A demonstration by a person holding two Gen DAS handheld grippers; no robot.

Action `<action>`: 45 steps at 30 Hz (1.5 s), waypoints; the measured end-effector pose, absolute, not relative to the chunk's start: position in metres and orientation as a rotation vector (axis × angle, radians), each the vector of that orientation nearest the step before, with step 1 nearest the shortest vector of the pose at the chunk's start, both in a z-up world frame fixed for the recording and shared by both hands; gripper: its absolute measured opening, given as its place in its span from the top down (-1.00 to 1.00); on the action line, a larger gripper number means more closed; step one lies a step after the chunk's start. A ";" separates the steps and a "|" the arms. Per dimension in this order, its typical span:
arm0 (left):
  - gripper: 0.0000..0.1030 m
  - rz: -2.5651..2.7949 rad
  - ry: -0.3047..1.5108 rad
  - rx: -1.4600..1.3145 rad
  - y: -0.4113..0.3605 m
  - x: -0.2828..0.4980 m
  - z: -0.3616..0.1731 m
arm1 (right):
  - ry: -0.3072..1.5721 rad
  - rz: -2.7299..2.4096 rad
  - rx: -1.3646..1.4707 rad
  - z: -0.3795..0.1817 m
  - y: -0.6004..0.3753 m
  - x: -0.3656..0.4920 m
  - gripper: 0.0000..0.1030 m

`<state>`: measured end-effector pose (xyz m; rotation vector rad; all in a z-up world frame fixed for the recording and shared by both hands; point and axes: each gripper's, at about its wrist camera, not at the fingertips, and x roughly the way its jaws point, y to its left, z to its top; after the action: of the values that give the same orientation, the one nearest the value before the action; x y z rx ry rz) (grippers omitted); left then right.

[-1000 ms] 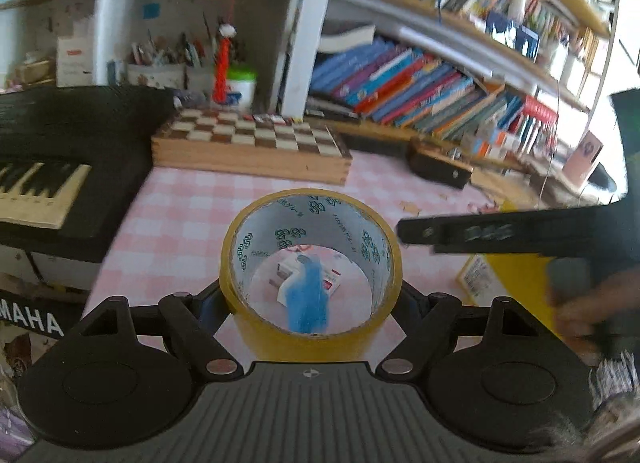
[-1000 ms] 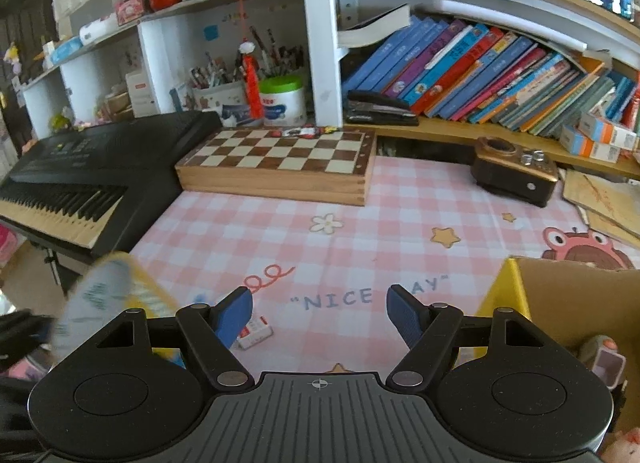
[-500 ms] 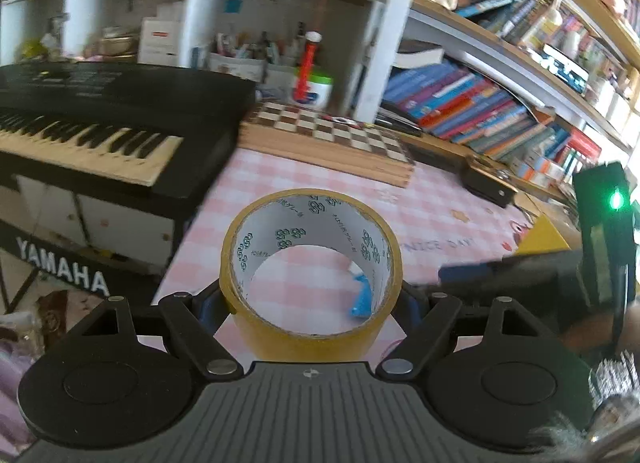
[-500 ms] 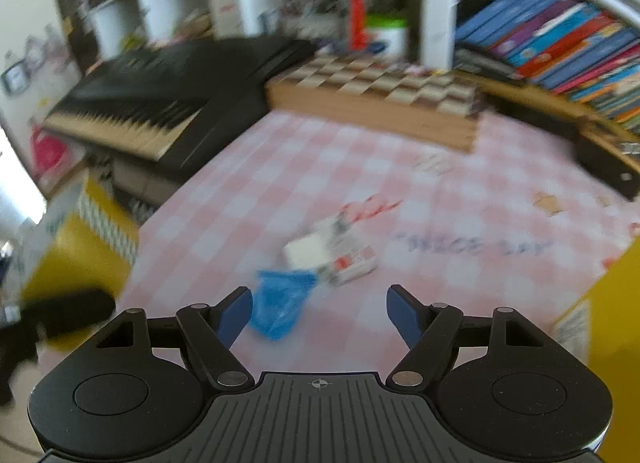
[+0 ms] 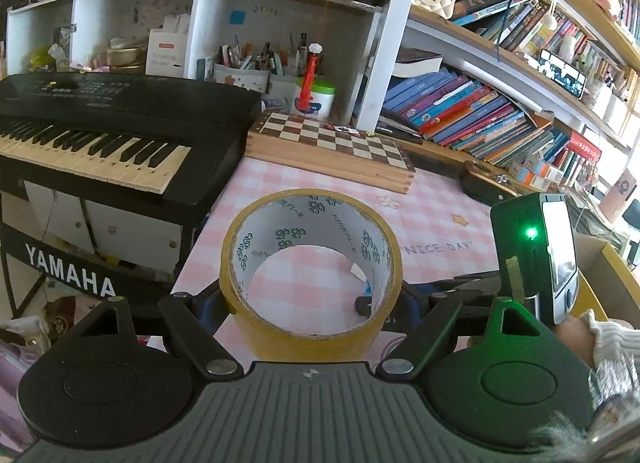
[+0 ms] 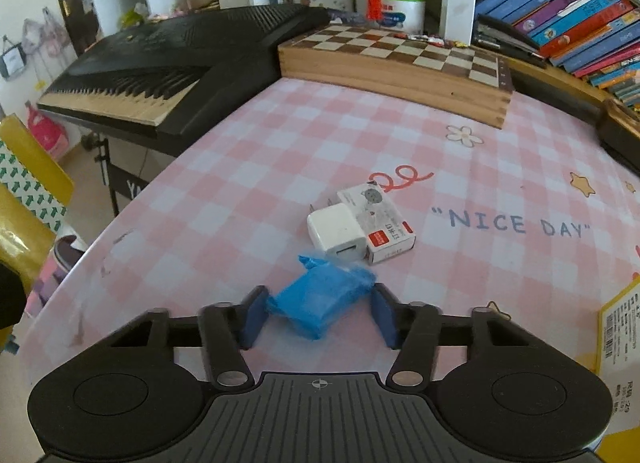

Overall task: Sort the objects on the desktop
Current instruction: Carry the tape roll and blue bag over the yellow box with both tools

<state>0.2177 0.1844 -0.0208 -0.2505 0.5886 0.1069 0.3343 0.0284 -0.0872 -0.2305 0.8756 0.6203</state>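
My left gripper [image 5: 310,301] is shut on a roll of yellow tape [image 5: 308,339], held upright over the near left edge of the pink checked table [image 5: 424,203]. That roll also shows at the left rim of the right wrist view [image 6: 24,191]. My right gripper [image 6: 318,313] points down at the table, and its jaws are closing on a crumpled blue packet [image 6: 320,299]. Both blue pads [image 6: 254,313] touch the packet's sides. Just beyond it lie a white charger plug [image 6: 338,229] and a small white and red box [image 6: 380,223].
A wooden chessboard box [image 6: 400,51] lies at the back of the table, and a black keyboard [image 6: 160,63] stands to its left. A yellow cardboard box [image 6: 620,327] is at the right edge. Bookshelves [image 5: 480,111] fill the back. A sleeved hand [image 5: 600,339] shows at the right.
My right gripper has sunk toward the table and its jaws have narrowed around the blue packet. My left gripper has swung left toward the keyboard, still gripping the tape roll.
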 end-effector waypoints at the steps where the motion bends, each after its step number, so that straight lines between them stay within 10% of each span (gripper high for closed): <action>1: -0.53 0.102 0.586 -0.250 0.184 0.217 -0.020 | 0.878 0.619 -0.220 -0.086 0.027 0.334 0.37; 45: -0.53 -0.185 0.489 -0.214 0.162 0.131 0.017 | 0.711 0.447 -0.042 0.010 -0.054 0.177 0.46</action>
<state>0.1307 0.1625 0.0165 -0.2140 0.4894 -0.1848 0.1769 -0.0540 0.0096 -0.0422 0.7114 0.4467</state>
